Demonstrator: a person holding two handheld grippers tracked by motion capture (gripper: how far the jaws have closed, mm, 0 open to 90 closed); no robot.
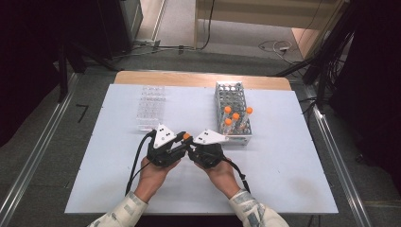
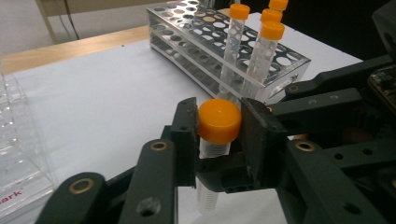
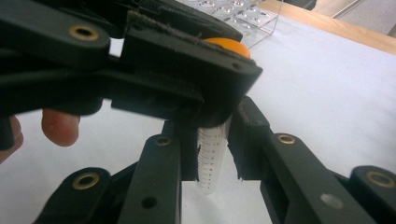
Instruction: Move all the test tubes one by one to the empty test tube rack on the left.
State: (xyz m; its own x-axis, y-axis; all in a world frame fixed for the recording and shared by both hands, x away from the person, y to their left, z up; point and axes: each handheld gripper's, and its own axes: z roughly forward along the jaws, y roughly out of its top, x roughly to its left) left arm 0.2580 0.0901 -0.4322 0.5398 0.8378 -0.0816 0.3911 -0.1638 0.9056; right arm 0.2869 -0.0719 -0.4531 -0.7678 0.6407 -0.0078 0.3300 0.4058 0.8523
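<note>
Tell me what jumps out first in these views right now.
The orange-capped tube at the table's near middle: the left gripper is clamped on its cap and the right gripper on its clear body. Behind it, four more orange caps stand in the white rack; a clear rack sits left.

Left gripper [image 1: 181, 140] clamped shut, right gripper [image 1: 191, 148] clamped shut, tips meeting mid-table

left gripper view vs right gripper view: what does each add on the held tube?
Left gripper view: the left gripper clamps the tube's orange cap, with the white rack of capped tubes behind.
Right gripper view: the right gripper clamps the graduated tube body below the cap.
Both: one tube held by both grippers above the white table.
</note>
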